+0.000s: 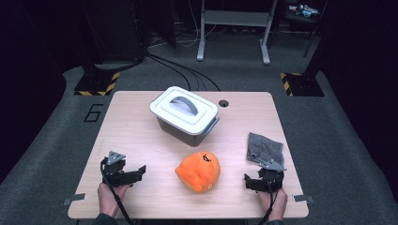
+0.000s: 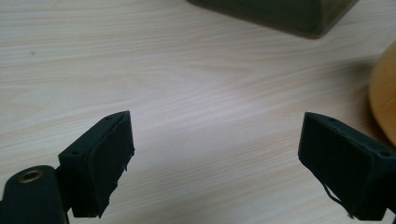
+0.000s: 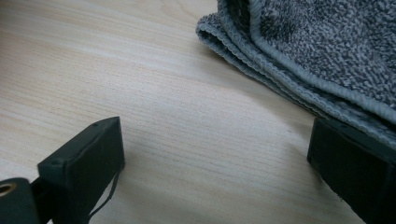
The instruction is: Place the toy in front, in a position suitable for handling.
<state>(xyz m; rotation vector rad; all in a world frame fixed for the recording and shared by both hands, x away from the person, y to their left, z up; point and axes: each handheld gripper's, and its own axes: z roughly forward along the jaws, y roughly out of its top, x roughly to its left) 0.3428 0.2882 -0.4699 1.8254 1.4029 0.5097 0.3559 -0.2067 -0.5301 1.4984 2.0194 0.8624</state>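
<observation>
Both hand-held grippers, left [image 1: 136,171] and right [image 1: 257,182], are resting spread near the tabletop's [image 1: 136,136] front edge; the right is abutting the grey cloth [image 1: 265,148].

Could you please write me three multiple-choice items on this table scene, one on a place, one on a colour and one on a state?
1. Where does the cloth lie?
A. By the table's right edge, just ahead of the right gripper
B. On top of the box
C. Beside the left gripper

2. What colour is the soft toy in the middle of the table?
A. Blue
B. Orange
C. Green

3. How does the box stand?
A. Open, lid beside it
B. Tipped on its side
C. Closed, lid on, handle on top

Answers:
1. A, since the grey cloth lies near the right edge and shows just past the jaws in the right gripper view.
2. B, since the high view shows it bright orange.
3. C, since the white lid sits on the grey box with its handle up.
</observation>
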